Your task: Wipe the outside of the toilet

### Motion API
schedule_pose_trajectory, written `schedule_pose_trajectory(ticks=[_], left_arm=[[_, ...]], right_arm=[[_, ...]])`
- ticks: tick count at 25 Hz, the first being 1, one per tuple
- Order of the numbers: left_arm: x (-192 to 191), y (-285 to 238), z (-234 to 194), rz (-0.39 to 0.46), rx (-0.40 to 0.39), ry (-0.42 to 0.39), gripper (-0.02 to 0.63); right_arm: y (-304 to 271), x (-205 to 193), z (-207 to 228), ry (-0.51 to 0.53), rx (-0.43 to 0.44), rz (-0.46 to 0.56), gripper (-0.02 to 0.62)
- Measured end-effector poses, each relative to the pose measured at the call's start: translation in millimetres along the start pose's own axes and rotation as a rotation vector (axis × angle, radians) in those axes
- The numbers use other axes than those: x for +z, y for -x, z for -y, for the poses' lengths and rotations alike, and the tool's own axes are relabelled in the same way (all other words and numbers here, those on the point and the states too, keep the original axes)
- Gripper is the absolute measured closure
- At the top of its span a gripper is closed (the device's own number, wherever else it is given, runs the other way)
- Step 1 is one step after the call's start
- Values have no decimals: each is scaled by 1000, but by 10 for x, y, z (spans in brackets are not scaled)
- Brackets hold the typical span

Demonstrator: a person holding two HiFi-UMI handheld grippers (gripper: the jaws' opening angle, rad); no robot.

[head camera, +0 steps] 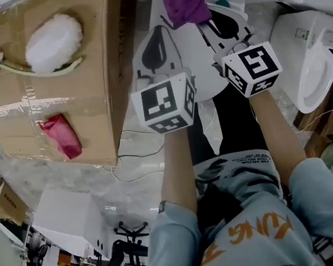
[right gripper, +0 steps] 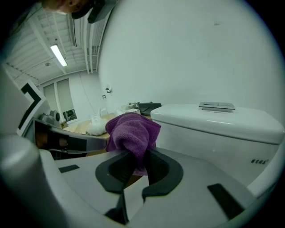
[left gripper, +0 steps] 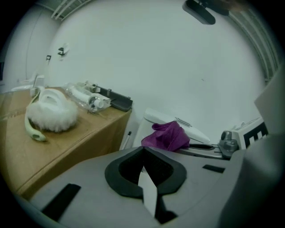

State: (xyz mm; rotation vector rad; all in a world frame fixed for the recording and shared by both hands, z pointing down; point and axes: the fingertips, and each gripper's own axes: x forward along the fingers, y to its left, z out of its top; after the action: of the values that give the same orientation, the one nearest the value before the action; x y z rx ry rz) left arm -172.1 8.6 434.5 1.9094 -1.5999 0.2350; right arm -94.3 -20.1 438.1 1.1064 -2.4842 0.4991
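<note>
My purple cloth (right gripper: 131, 133) is bunched up and pinched in the right gripper (right gripper: 136, 162), whose jaws are clamped on its lower fold while the rest bulges above them. It hangs in the air just left of the white toilet tank (right gripper: 218, 129), close to the tank's side wall; I cannot tell whether it touches. The tank lid carries a flat flush plate (right gripper: 217, 106). From the head view, the toilet bowl (head camera: 309, 72) sits to the right, nearer me than the tank. My left gripper (left gripper: 143, 151) is beside the right one, jaws pressed together with nothing in them. Further left stands a cardboard box (head camera: 53, 104), with a white fluffy brush (head camera: 55, 42) and a pink cloth (head camera: 62, 136) lying on top.
</note>
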Motion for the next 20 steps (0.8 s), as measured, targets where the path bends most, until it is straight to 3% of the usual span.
schedule_pose_trajectory(ticks=[3,13,20], left_arm=[[-57,-67,-193,16,17,37,581],[-110,-276,-320,22,-28,30,581],[54,-400,-421,41,-29,-5,581]], right_arm=[[-196,4,-10,64,10,3,532],[-735,147,133,92,6,74,532],[-961,180,145,125,6,81,532]])
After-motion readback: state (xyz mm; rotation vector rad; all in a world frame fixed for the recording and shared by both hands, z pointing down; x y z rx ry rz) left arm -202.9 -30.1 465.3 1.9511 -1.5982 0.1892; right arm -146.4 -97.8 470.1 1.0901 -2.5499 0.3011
